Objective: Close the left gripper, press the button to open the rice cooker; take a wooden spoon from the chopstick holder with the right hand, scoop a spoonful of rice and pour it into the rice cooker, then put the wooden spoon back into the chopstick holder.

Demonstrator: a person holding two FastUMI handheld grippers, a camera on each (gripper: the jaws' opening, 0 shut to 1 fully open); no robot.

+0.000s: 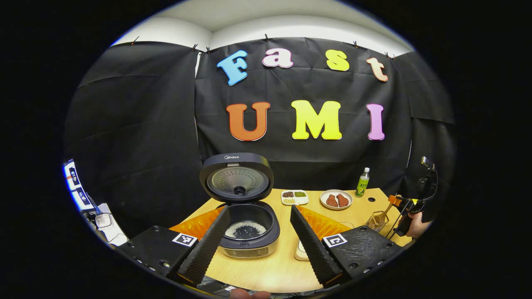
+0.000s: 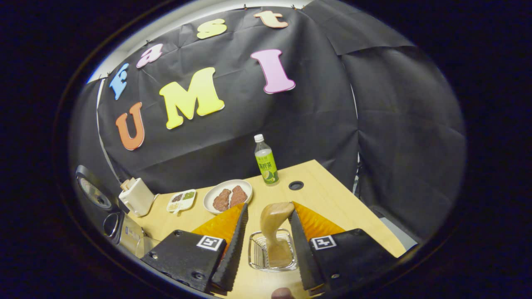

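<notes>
Now the rice cooker [image 1: 245,220] stands lid-up (rice inside) between the spread left gripper [image 1: 259,234] fingers; the right gripper [image 2: 266,245], also spread, flanks the wooden spoon [image 2: 275,232] in the chopstick holder [image 2: 257,253] near the table [image 2: 332,199] edge

The left gripper view looks forward over its own left gripper [image 1: 257,232], low and near the table [image 1: 266,270], straight at the open rice cooker [image 1: 245,207] just ahead of the fingertips. The right gripper view rides its right gripper [image 2: 266,245], tilted, looking down close onto the chopstick holder [image 2: 272,251] directly below its fingers. Both views share the plate [image 1: 336,199] [image 2: 227,195], the bottle [image 1: 362,182] [image 2: 266,161] and the condiment dish [image 1: 294,197] [image 2: 181,200], all farther ahead of each claw.
</notes>
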